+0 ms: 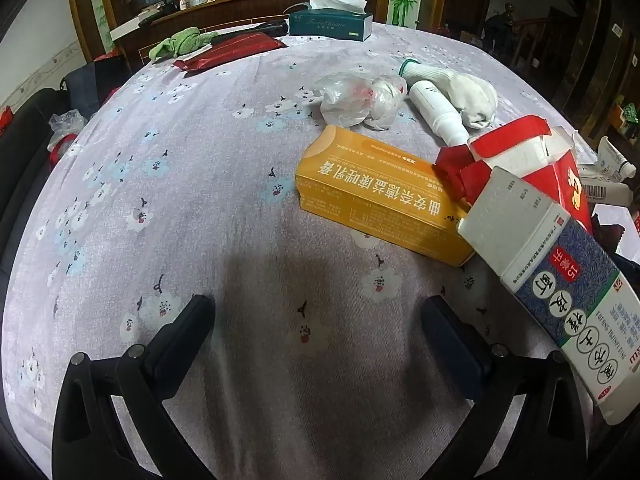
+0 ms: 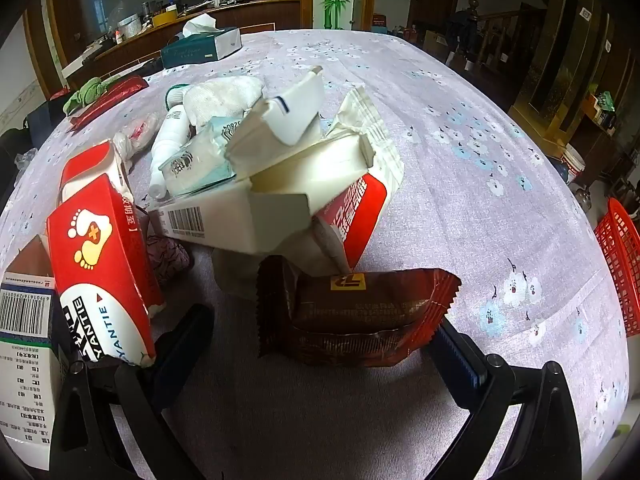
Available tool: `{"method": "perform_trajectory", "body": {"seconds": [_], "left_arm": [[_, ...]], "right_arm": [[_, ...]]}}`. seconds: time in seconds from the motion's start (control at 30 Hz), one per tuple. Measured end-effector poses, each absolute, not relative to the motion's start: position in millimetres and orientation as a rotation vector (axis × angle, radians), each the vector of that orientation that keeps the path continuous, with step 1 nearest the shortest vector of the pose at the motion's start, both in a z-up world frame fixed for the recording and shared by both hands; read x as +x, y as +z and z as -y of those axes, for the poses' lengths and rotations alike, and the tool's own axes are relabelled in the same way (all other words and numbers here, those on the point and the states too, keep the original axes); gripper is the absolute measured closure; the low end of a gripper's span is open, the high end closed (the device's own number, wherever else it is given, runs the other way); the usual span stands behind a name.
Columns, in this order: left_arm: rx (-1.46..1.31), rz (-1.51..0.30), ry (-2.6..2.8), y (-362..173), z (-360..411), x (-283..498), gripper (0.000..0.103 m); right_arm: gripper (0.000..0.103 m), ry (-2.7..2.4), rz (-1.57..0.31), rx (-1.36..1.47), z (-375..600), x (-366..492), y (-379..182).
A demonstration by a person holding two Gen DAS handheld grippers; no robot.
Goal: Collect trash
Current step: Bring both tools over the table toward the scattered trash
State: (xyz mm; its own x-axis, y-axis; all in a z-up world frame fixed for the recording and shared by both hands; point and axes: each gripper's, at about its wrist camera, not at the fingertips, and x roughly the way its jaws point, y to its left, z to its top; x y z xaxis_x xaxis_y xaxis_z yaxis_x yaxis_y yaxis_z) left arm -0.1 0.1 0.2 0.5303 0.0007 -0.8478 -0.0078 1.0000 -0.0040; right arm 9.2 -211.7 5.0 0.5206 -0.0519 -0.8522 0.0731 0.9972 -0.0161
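I am working over a table [image 2: 460, 92] with trash piled mid-cloth, probably heaped there so it can be cleared piece by piece. A red basket [image 2: 620, 276] is sitting off the right edge, likely the bin. Open cloth is lying right of the pile, giving me room to carry that way. My right gripper [image 2: 320, 336] is spread wide around a brown wrapper [image 2: 356, 312], not yet clamping. My left gripper [image 1: 320, 320] is gaping too, empty, over bare cloth beside the orange box [image 1: 380, 196].
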Motion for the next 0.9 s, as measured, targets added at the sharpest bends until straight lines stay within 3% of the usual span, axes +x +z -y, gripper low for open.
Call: {"method": "perform_trajectory", "body": {"seconds": [0.27,0.57,0.9], "left_arm": [[-0.031,-1.004,0.024,10,-5,-17,0.000],[-0.105,-1.000,0.100,27,-15,-65,0.000],[-0.106,-0.726,0.191,113,31,-120,0.000]], "right_arm": [[0.001,0.096,-1.157,-0.083,216,11,12],[0.003,0.246,-1.136,-0.096,254,-25,33],[0.008,0.233,-0.798,-0.168,278,-85,116]]}}
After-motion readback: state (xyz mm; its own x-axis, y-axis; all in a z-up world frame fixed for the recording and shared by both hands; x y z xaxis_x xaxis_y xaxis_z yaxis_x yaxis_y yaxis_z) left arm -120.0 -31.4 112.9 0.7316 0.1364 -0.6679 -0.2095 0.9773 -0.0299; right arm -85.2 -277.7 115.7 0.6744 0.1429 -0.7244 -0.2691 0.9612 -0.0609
